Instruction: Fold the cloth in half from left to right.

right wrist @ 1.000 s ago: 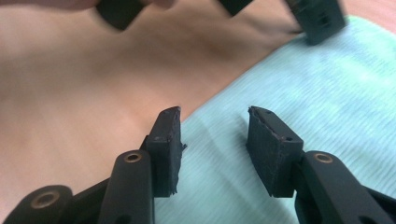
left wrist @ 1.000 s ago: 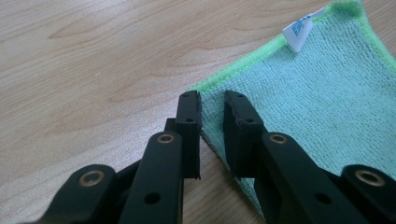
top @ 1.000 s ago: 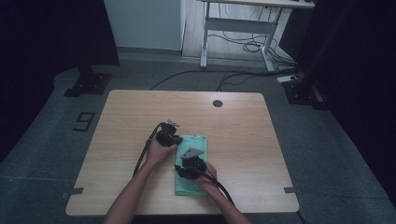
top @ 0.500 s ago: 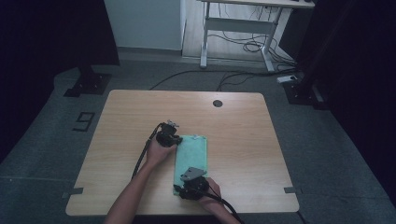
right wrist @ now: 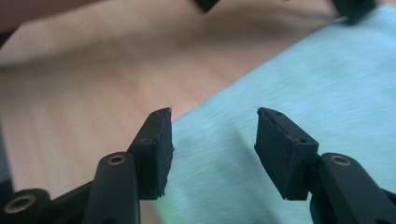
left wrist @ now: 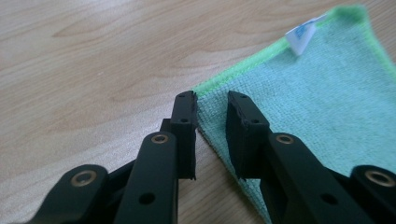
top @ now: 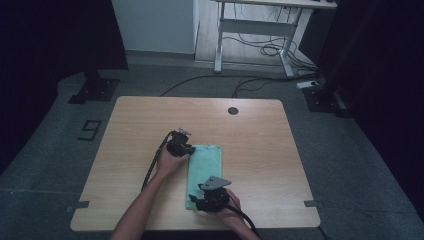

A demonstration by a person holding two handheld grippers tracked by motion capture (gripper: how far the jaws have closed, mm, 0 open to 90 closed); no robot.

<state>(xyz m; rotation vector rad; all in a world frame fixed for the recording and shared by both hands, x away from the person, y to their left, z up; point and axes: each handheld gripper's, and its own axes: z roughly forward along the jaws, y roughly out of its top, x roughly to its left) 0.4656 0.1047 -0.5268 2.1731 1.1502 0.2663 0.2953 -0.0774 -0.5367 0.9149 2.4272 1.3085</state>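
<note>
Turquoise microfibre cloth [top: 204, 172], rectangular with a bright green stitched hem, is seen in the high view lying flat on the light wooden table [top: 130, 130], slightly below the centre of the frame. The left gripper [top: 181, 146] is held at the cloth's upper left corner, while the right gripper [top: 207, 202], topped by a grey three-cornered plate, is placed at the cloth's lower edge, near the bottom of the frame. A small round black grommet [top: 233, 110] is set into the tabletop above them. In the left gripper view, the cloth [left wrist: 317, 102] is spread across the right half of the frame, a white label [left wrist: 299, 35] being sewn at its hem in the upper right. The left gripper [left wrist: 211, 100] is shown with its jaws narrowly parted, a corner of the cloth lying in the gap between them without being pinched. In the right gripper view, the cloth [right wrist: 327, 84] is seen blurred over the right and centre of the frame, and the right gripper [right wrist: 212, 114] is held wide, with nothing clamped, just above the fabric's edge.
</note>
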